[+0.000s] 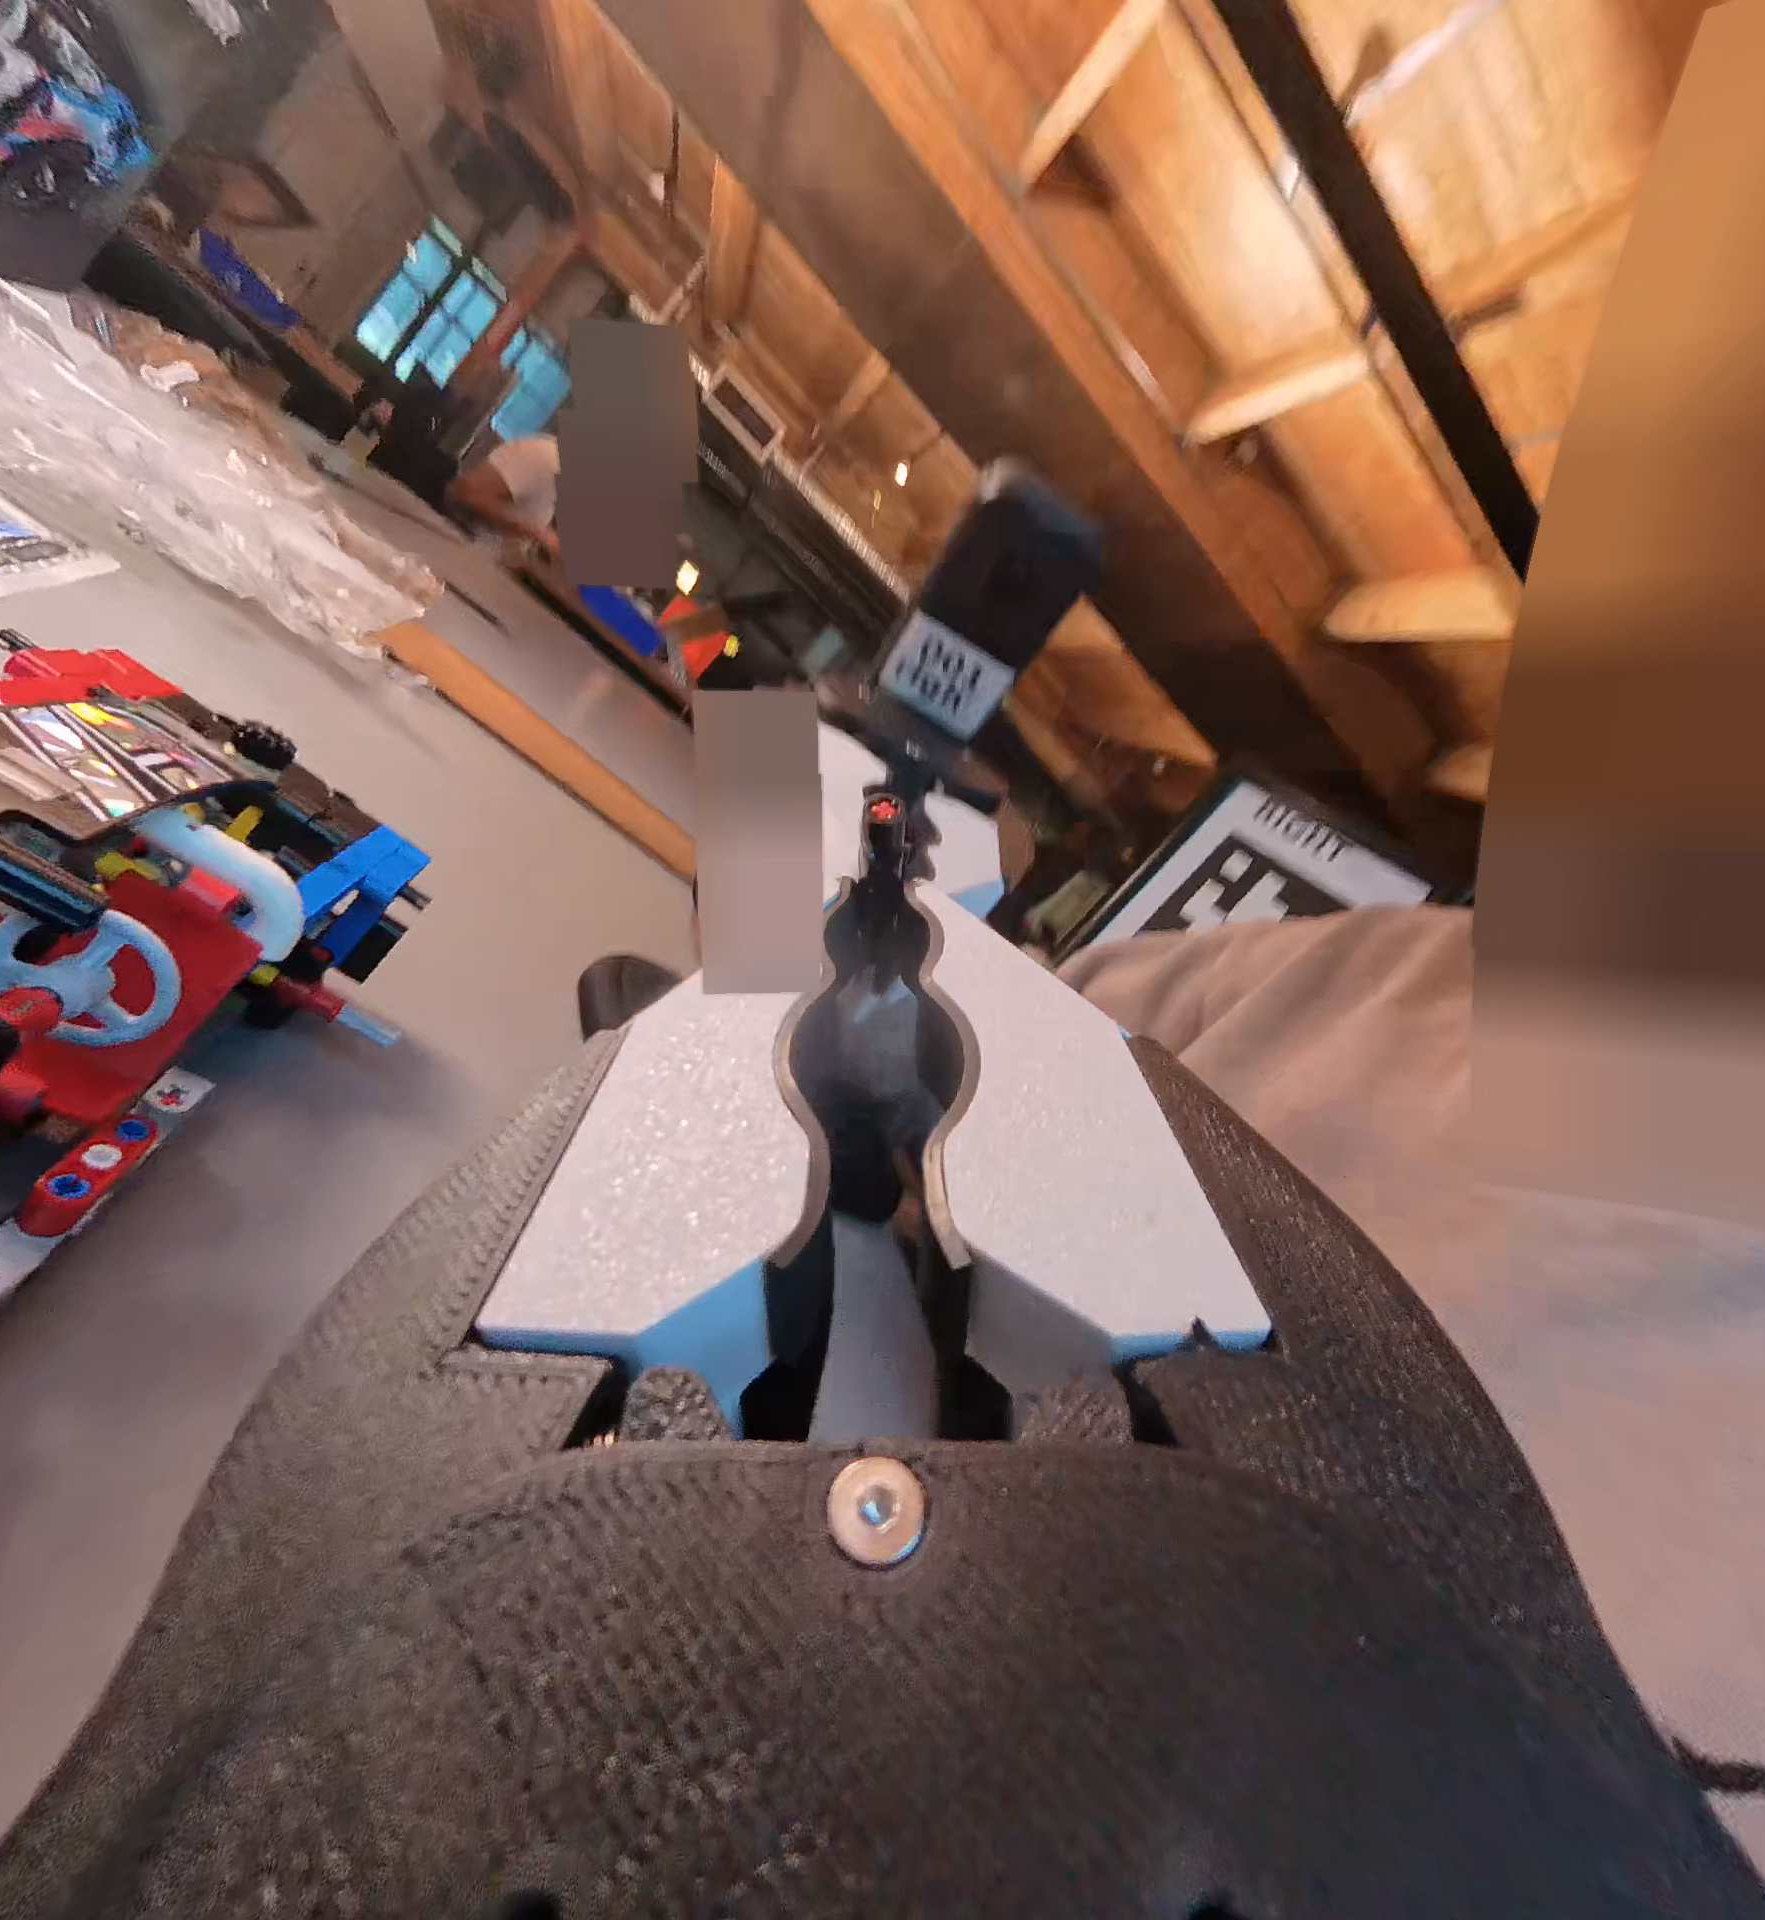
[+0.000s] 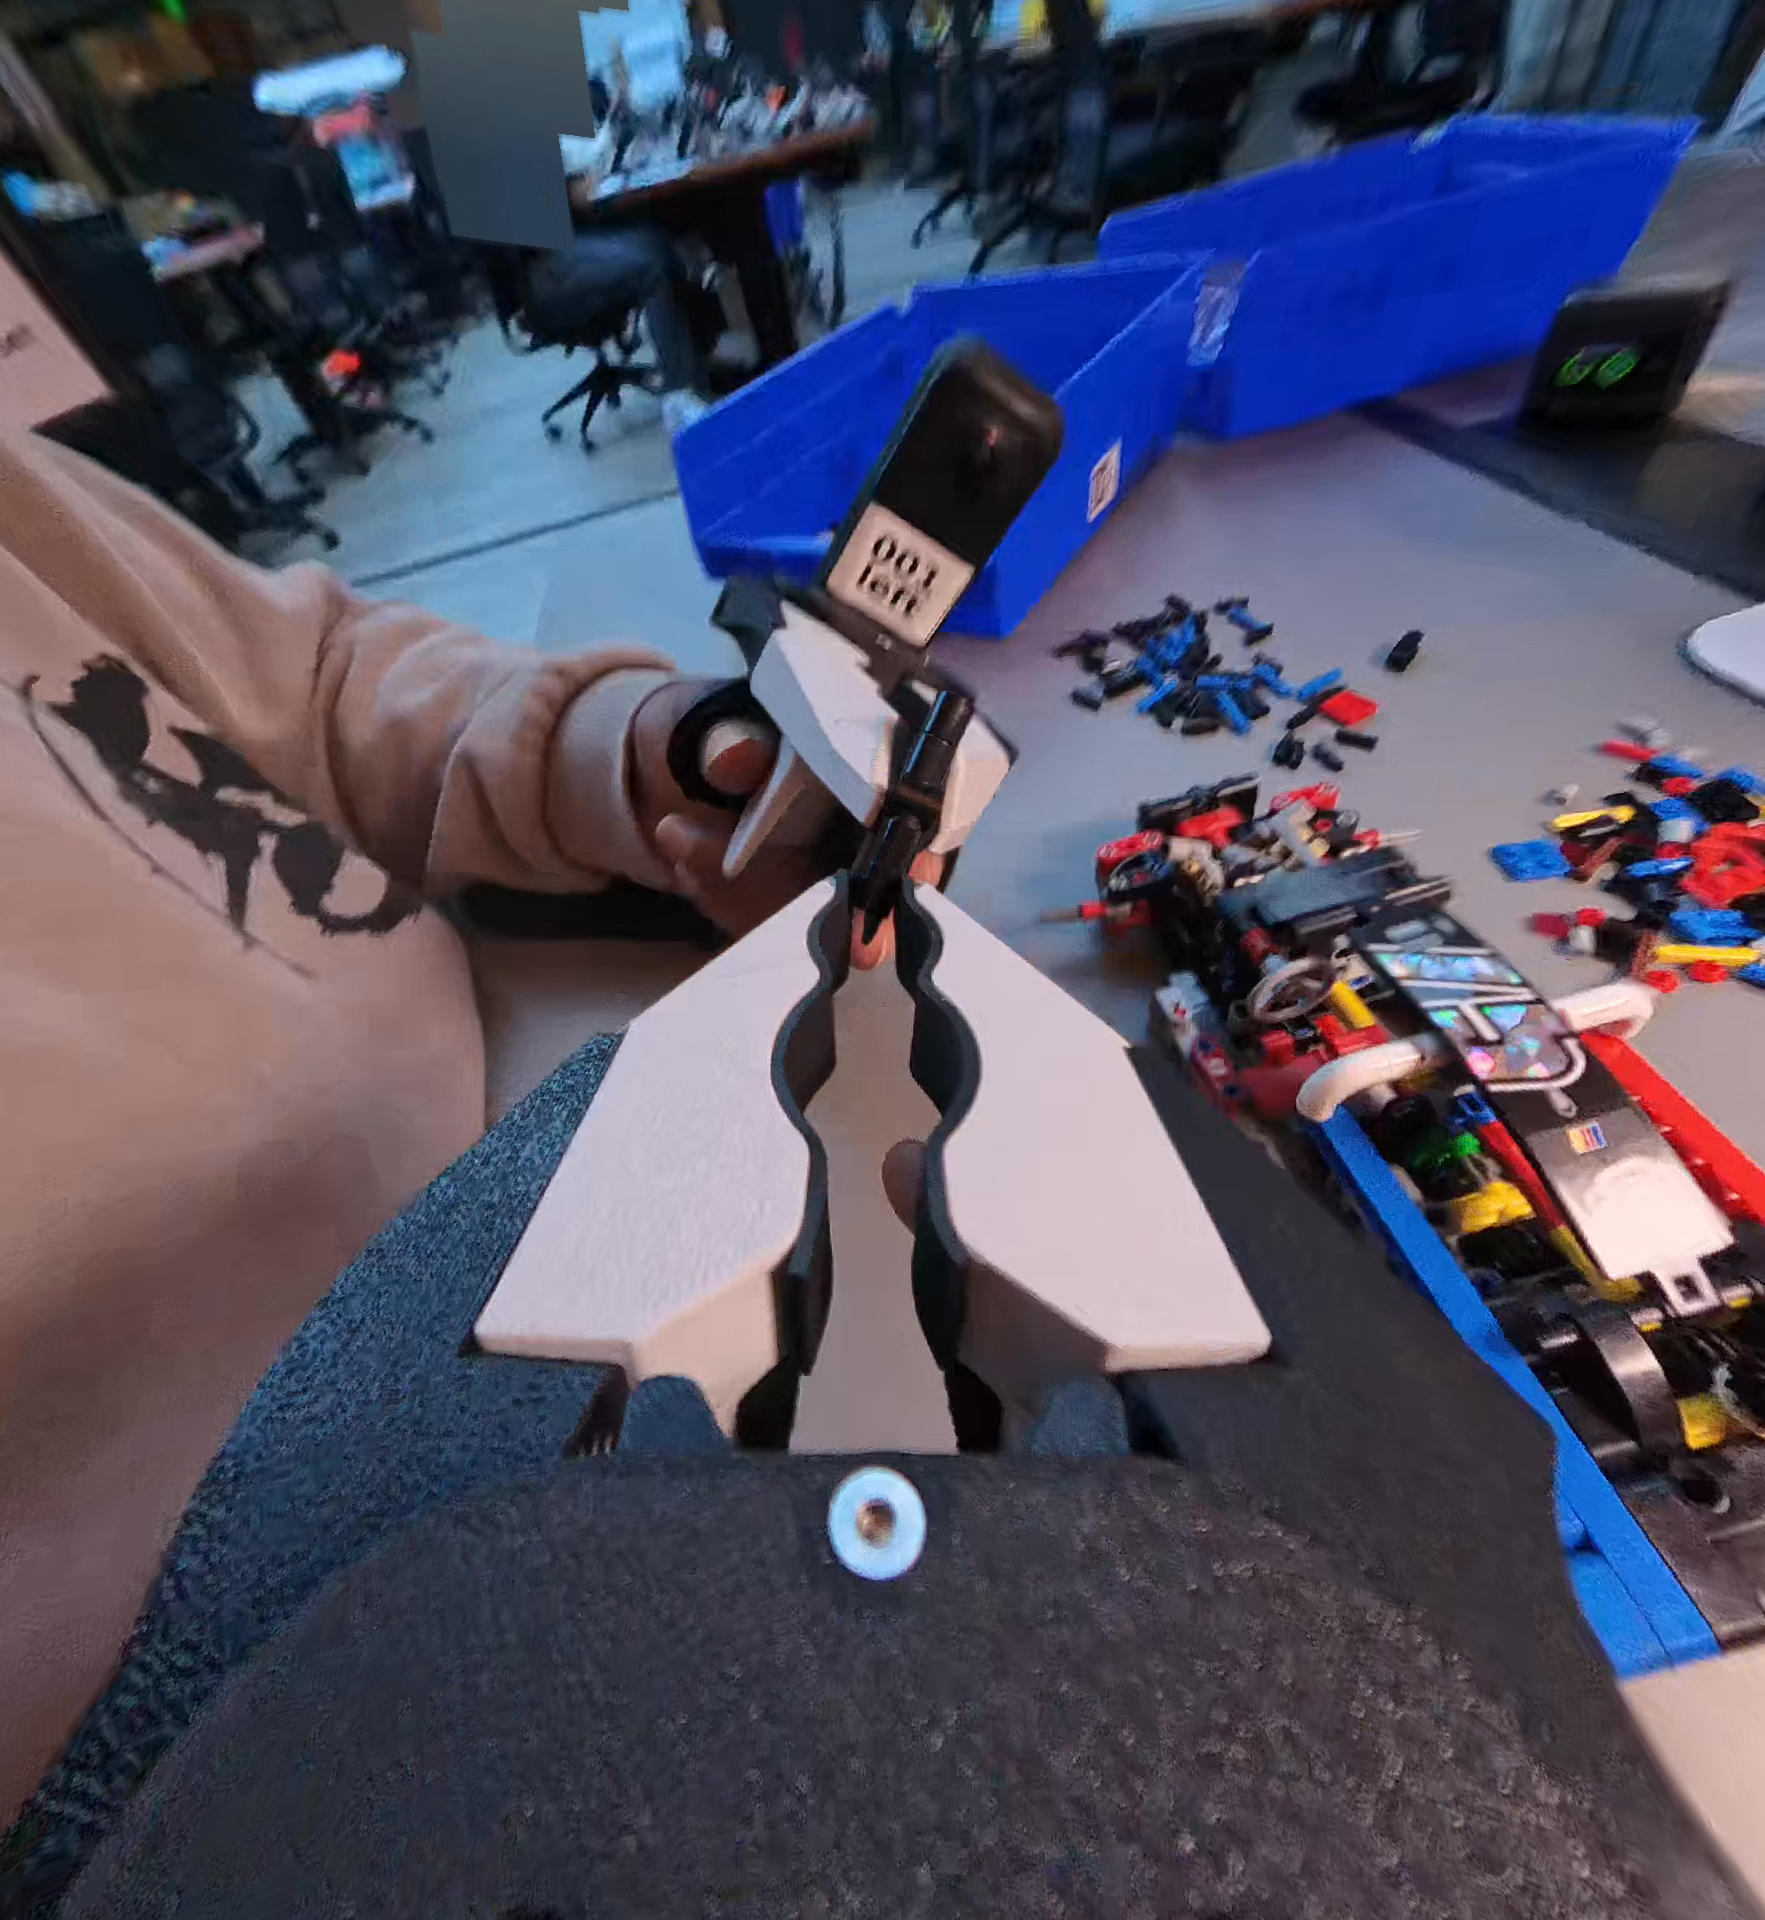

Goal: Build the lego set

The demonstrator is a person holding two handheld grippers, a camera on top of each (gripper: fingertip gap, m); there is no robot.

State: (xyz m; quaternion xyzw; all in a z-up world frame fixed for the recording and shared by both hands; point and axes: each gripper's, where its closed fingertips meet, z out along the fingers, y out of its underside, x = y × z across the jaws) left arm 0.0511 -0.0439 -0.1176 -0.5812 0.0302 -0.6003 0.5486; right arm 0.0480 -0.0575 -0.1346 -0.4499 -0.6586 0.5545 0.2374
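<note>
— Holding the black axle assembly (image 2: pixel 909 800) up off the desk (image 2: pixel 1325 540), between both tongs; why?

— So I can work on it in free air. My left tongs (image 2: pixel 904 821) are closed on its middle, and my right tongs (image 2: pixel 873 909) are nearly closed around its lower tip; whether they truly pinch it, I cannot tell.

— And the car?

— The half-built lego car (image 2: pixel 1460 1101) lies on the desk just right of the assembly, with loose bricks (image 2: pixel 1709 873) beyond it. I'd judge the piece gets fitted there next.

Glossy plastic lego car (image 2: pixel 1480 1101), matt grey table (image 2: pixel 1325 540), rough black gripper body (image 2: pixel 857 1714)
</note>
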